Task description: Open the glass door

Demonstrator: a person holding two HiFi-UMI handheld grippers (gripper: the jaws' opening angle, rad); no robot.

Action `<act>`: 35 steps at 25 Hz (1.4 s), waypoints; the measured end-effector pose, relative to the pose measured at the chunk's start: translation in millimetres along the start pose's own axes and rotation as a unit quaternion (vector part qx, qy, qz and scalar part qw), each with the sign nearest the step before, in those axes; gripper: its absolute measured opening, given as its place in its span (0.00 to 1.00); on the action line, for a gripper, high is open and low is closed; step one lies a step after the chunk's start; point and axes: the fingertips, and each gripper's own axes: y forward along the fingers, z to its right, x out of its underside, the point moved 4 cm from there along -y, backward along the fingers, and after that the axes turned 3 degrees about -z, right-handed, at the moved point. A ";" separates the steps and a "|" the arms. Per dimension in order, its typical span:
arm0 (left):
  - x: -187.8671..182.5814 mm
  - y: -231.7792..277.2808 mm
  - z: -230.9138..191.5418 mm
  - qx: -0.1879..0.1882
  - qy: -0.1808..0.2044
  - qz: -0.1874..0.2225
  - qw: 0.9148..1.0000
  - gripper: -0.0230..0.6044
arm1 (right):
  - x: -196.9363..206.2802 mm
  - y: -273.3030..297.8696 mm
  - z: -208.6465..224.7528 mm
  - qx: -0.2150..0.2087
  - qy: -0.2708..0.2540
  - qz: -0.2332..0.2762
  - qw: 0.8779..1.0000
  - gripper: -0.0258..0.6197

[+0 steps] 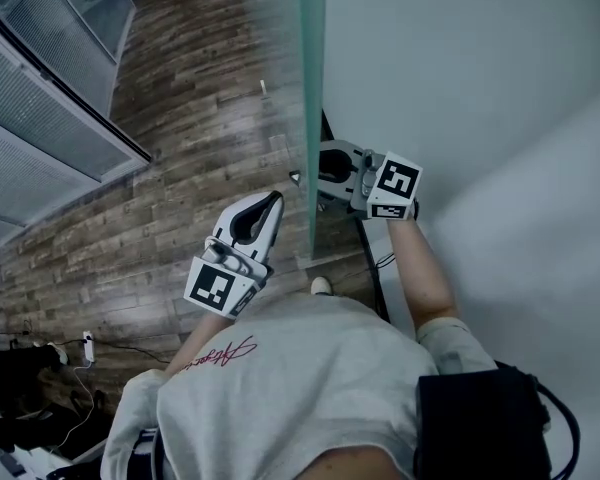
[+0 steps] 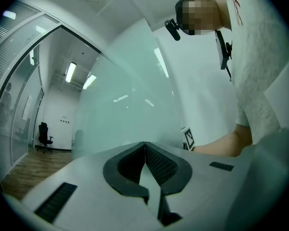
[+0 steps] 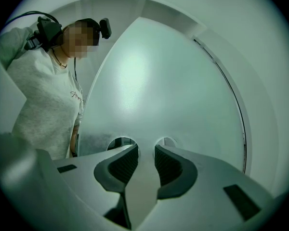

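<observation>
A: While the glass door (image 1: 313,118) stands edge-on, running toward twelve o'clock, how far along is it?
B: Partway swung, I'd judge, with more swing left. The right gripper (image 3: 145,153), jaws wide and empty, faces it from three o'clock. The left gripper (image 2: 145,146), jaws closed on nothing, hangs at nine o'clock of its edge.

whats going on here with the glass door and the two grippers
A person in a light grey shirt stands at the edge of the frosted glass door, holding a white two-jaw gripper on each side of the pane. The left gripper has its jaws together and holds nothing. The right gripper faces the glass with its jaws apart and empty, close to two round holes in the pane. Neither grips the door.
</observation>
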 end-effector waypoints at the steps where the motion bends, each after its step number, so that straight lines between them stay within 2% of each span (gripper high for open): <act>1: 0.3 1.2 1.9 0.001 0.000 -0.001 1.000 0.06 | -0.4 -3.8 0.5 0.000 0.001 0.002 1.000 0.22; 12: 11.7 18.5 12.8 0.009 -0.020 -0.016 1.000 0.06 | -0.6 -41.7 10.1 0.019 0.000 0.013 1.000 0.22; 25: 20.7 40.2 20.3 0.021 -0.026 -0.024 0.999 0.06 | -0.7 -75.9 21.1 0.040 0.002 0.027 0.999 0.22; 35: 26.3 52.3 16.5 0.033 -0.032 -0.026 0.999 0.06 | -3.9 -87.3 21.4 0.076 -0.016 0.002 0.997 0.20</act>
